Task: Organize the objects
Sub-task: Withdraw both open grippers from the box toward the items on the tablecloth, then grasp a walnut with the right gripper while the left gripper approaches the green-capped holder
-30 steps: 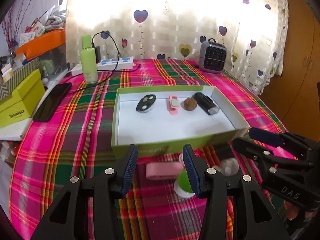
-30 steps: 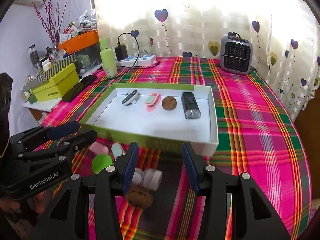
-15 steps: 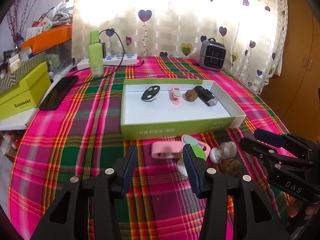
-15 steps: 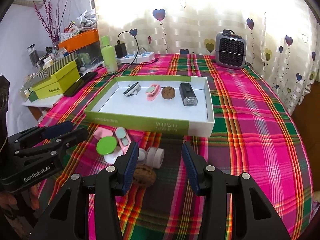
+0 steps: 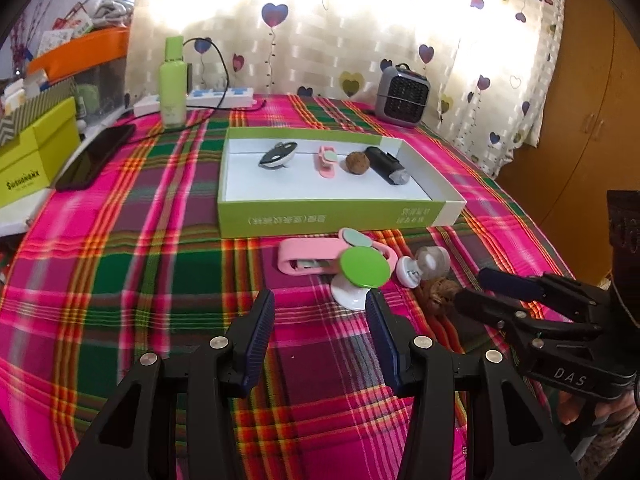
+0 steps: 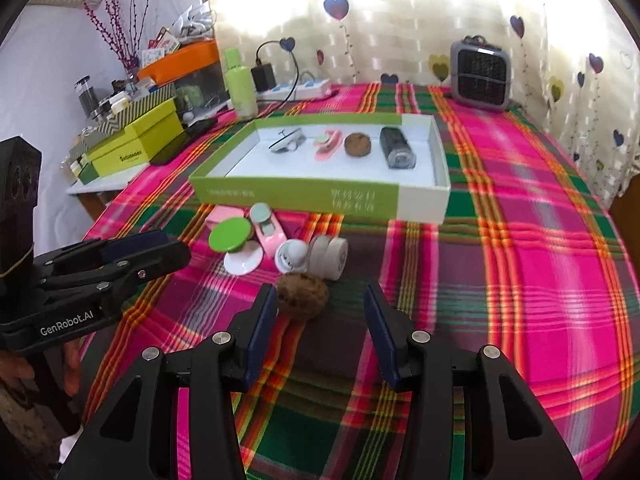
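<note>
4 items in tray (image 5: 332,216); 5 outside; both grippers (image 5: 320,312) (image 6: 322,304) apart, gripping nothing.

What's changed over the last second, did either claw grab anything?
No grab. Both claws, left and right, drew back from the tray, so the loose items in front of it now show fully. Both stayed open and empty; the walnut and tray contents kept their places.

A plaid cloth (image 5: 120,280) covers the tabletop. At its far edge, before a heart-print curtain (image 5: 320,40), stand a grey heater (image 5: 402,98), a white power strip (image 5: 208,98) and a green bottle (image 5: 173,84). A black phone (image 5: 96,156) lies beside 2 stacked green boxes (image 6: 132,140), below an orange tray (image 6: 180,60).
</note>
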Motion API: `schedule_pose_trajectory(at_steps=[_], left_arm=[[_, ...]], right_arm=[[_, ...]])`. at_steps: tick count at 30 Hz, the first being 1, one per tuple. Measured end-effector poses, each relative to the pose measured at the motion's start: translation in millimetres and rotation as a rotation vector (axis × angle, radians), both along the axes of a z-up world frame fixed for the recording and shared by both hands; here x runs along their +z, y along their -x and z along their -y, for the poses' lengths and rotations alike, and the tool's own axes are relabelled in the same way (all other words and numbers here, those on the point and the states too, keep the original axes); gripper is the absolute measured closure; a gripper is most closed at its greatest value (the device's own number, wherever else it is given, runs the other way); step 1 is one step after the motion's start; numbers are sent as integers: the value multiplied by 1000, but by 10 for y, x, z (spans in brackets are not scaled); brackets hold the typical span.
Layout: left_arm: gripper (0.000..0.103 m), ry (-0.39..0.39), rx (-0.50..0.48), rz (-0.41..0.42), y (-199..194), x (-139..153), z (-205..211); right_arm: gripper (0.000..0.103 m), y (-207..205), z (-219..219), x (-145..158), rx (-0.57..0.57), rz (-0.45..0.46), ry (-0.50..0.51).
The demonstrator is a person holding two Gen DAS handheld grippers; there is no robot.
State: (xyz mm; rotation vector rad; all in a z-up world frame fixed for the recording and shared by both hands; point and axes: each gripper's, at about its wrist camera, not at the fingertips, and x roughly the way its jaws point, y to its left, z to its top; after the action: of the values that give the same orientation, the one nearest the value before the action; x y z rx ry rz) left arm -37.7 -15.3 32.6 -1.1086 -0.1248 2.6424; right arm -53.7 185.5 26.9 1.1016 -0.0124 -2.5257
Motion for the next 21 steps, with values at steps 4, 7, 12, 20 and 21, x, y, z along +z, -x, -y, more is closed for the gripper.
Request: schedule_pose_trajectory(at_steps=[4,7,12,20,21], left_arm=[[57,-5,-9,13,36,-30,-32],[57,-6,-14,26,71,-52,-44],[57,-14,-18,39,124,-71,-57],[57,-11,-39,53,182,-101,-97],[57,-11,-42,54,183,-104,-103]], right_arm=[[57,33,33,-12,25,11,15],[57,47,79,-45,34,20,4],[57,106,177,-98,66,47,-37],[57,193,125,-123,51,71,-23],[57,202,116,-122,50,72,-21]])
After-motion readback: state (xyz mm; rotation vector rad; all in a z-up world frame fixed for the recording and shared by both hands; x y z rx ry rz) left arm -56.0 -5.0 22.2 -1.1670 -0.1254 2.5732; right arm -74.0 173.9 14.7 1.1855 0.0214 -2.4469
